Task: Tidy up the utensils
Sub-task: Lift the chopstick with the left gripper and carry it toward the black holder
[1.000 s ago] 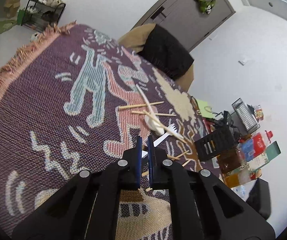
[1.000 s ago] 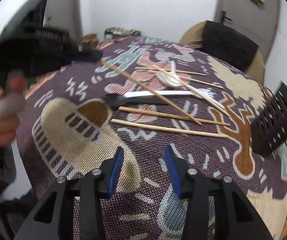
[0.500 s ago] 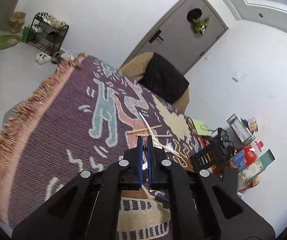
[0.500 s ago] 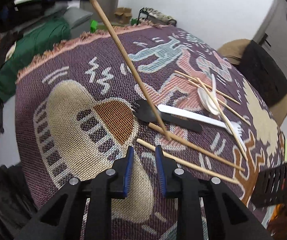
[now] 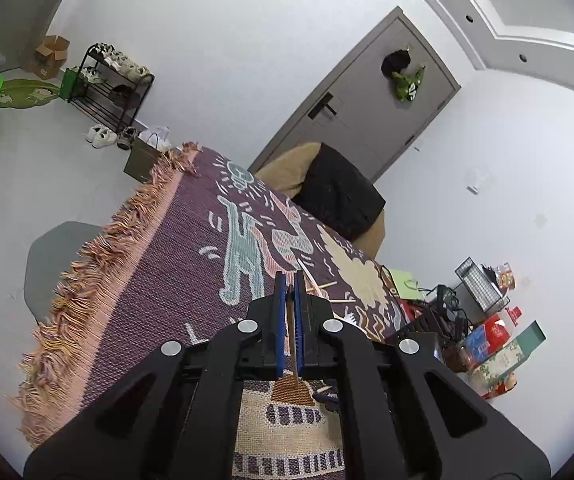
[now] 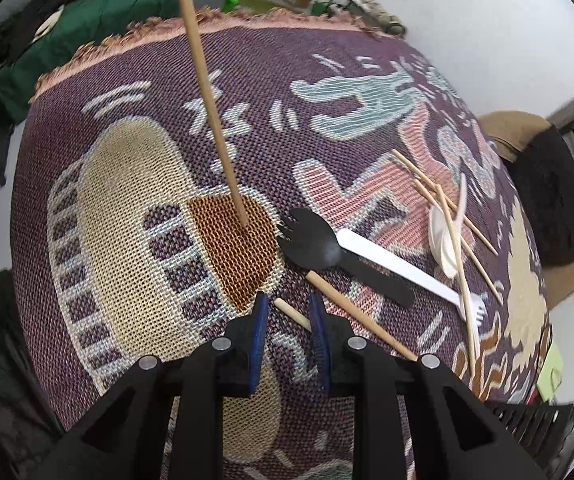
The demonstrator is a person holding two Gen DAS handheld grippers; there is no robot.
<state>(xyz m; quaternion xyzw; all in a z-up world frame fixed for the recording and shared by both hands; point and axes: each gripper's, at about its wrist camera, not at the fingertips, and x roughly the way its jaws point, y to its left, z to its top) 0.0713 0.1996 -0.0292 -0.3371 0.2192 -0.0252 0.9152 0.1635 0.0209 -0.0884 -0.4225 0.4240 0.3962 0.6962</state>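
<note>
Left gripper [image 5: 290,280] pressed together on a chopstick [image 5: 294,344], pinched near its top end so the rest hangs down below the jaws. In the right wrist view the same stick [image 6: 211,108] slants down from the top edge, its lower tip at or just over the orange patch of the woven blanket [image 6: 127,184]; contact can't be confirmed. Holding it high at one end likely keeps it clear of the pile while the other hand works.

Right gripper [image 6: 287,312] points steeply down at the blanket, jaws partly spread and just been closing. The end of a second chopstick [image 6: 293,312] lies between the blue pads, not visibly pressed yet. Approach at the free end makes sense: that end sticks out from the pile, so no neighbours get bumped.

Just ahead of the right jaws: another chopstick [image 6: 361,312] running off to the right, then a black spork [image 6: 319,246] with a white fork [image 6: 407,272] laid across its handle. Further ahead-right, a white spoon [image 6: 443,240] under more crossed chopsticks. Black slotted basket [image 6: 527,412] at the right edge below, probably the destination.

Judgement: early in the task, most utensils still loose.
</note>
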